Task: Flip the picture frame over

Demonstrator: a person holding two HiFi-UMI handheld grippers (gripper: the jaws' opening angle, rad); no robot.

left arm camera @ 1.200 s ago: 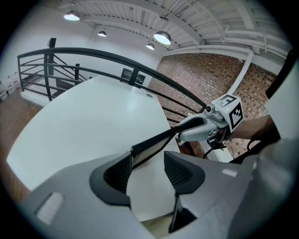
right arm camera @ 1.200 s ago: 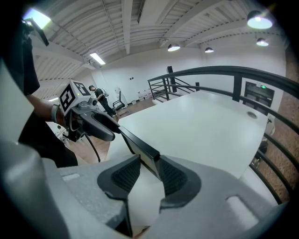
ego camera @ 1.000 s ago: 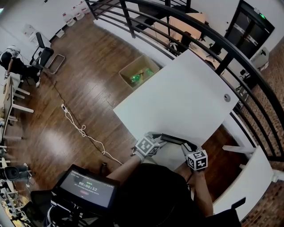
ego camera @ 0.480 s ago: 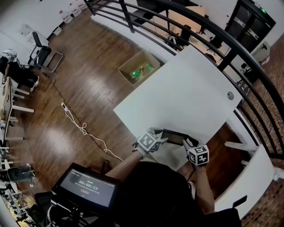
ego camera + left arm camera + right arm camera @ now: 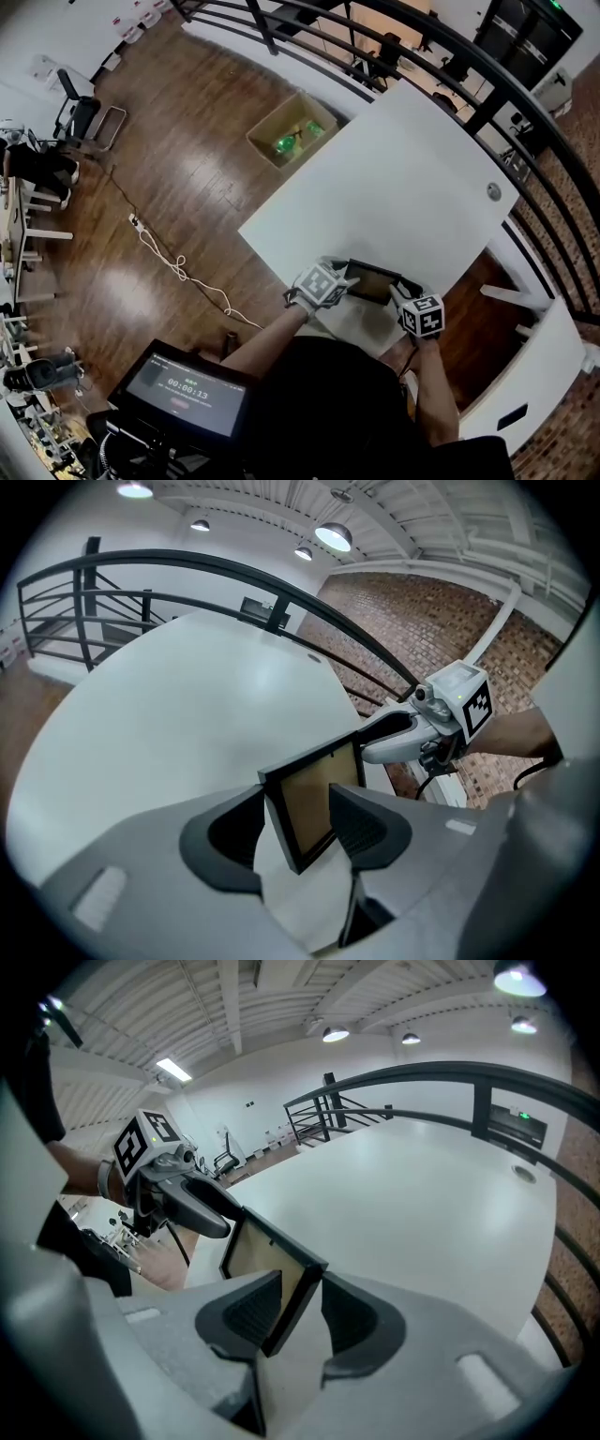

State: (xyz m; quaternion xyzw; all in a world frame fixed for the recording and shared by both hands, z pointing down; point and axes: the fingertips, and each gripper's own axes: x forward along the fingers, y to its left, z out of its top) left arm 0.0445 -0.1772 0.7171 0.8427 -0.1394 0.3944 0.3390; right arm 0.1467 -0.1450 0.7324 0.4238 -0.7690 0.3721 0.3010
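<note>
picture frame [image 5: 373, 281] is up off the white table [image 5: 394, 178], hanging over the table's near edge at about 6 o'clock of the tabletop as seen from the head view, right in front of the person. it's a small dark-rimmed frame, carried between the two tools by its short ends.

left gripper [image 5: 349, 279] is clenched on the frame's 9 o'clock end. in its own view the rim sits between the two grey pads, with a tan panel turned toward the camera. right gripper [image 5: 401, 289] is grasping the 3 o'clock end the same way, the dark edge pinched between its pads and the same tan panel showing. each tool sees the other across the frame, so the grip is two-ended and roughly level.

from where i stand the frame isn't flat. it's tipped, its far long edge raised toward 12 o'clock and the near edge lower. which side is the front i can't say for sure. the top looks dark from above, and the tan side faces down toward the person.

i'd judge the flip itself is in hand: the frame is picked up and partly rotated, but not laid down again. the next move calls for both wrists to roll together about the frame's long axis, keeping equal squeeze so neither end slips, then lowering it flat onto bare table toward 12 o'clock before letting go. uneven rolling could twist it out of one grip.
</note>
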